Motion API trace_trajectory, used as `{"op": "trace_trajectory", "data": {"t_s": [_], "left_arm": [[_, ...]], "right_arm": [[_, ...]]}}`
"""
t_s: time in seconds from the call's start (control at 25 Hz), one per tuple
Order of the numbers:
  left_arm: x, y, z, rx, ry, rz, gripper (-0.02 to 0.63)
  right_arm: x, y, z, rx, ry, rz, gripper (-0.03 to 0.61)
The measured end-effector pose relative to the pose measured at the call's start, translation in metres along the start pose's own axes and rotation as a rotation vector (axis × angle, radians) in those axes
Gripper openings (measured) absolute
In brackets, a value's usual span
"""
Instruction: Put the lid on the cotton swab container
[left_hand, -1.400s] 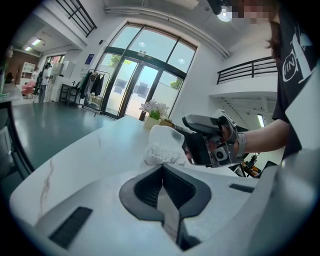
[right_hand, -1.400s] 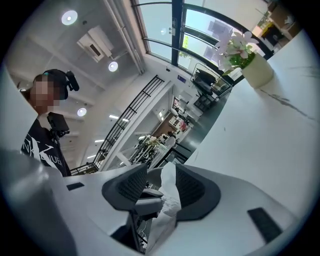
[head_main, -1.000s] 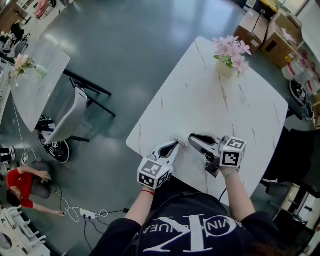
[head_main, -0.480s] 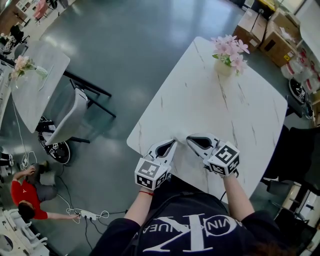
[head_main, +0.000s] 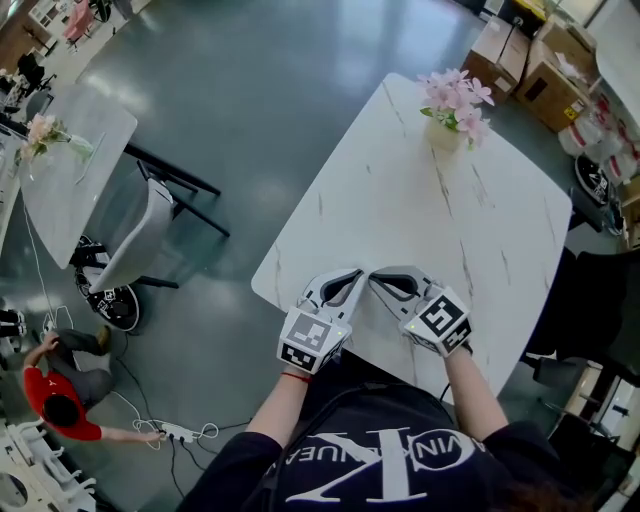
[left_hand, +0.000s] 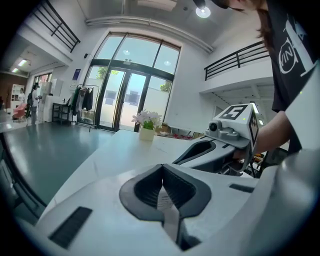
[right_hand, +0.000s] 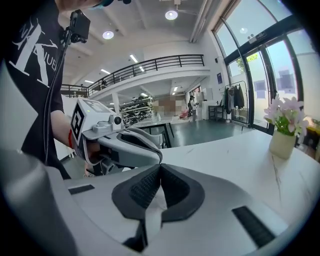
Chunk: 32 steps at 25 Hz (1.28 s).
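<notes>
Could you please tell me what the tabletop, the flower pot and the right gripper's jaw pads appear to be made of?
Tabletop: white with grey veins and a soft sheen, so marble or a marble-look slab.
Flower pot: cream, smooth and matt, probably ceramic.
Pads of the right gripper: dark grey and ribbed, likely rubber.

Open hall, mezzanine (right_hand: 150, 64), glass doors (left_hand: 120, 100), marble table (head_main: 400, 190)

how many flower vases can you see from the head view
2: one vase of pink flowers at the far end of the near white table, and a second vase on the other table at the left edge. Others may be hidden out of frame.
</notes>
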<state>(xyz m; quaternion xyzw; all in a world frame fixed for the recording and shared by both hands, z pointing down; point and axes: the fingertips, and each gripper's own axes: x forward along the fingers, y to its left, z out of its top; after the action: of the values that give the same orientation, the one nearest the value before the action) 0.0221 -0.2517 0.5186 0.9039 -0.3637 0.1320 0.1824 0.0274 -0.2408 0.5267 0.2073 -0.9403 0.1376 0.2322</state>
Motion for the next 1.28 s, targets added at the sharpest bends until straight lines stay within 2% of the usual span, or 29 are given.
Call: {"op": "trace_trajectory", "data": {"t_s": [0.24, 0.6, 0.84, 0.92, 1.08, 1.2, 1.28], "left_arm": [[0.0011, -0.0027, -0.0008, 0.083, 0.032, 0.0, 0.008], [0.0007, -0.0029, -0.0033, 0.098, 0.024, -0.003, 0.008], [0.0, -0.0039, -0.0034, 0.13, 0.025, -0.004, 0.008], [0.0003, -0.0038, -0.0035, 0.136, 0.023, -0.007, 0.008], [0.0003, -0.0032, -0.0036, 0.112, 0.007, -0.019, 0.008], [0.0009, -0.0064, -0.0027, 0.06, -0.015, -0.056, 0.008], [0.0015, -0.0064, -0.0014, 0.03, -0.026, -0.065, 0.008]], "right_arm": [[-0.0004, 0.0002, 0.0006, -0.013, 0.007, -0.006, 0.004], [0.0013, 0.0018, -0.0006, -0.063, 0.037, -0.02, 0.005], [0.0031, 0.0064, -0.001, -0.187, 0.096, -0.043, 0.003], [0.0034, 0.0064, -0.0014, -0.201, 0.107, -0.044, 0.003], [0.0033, 0.0051, -0.0016, -0.174, 0.091, -0.045, 0.003], [0.0019, 0.0042, -0.0009, -0.144, 0.066, -0.047, 0.003], [0.0017, 0.0044, -0.0004, -0.163, 0.064, -0.061, 0.003]]}}
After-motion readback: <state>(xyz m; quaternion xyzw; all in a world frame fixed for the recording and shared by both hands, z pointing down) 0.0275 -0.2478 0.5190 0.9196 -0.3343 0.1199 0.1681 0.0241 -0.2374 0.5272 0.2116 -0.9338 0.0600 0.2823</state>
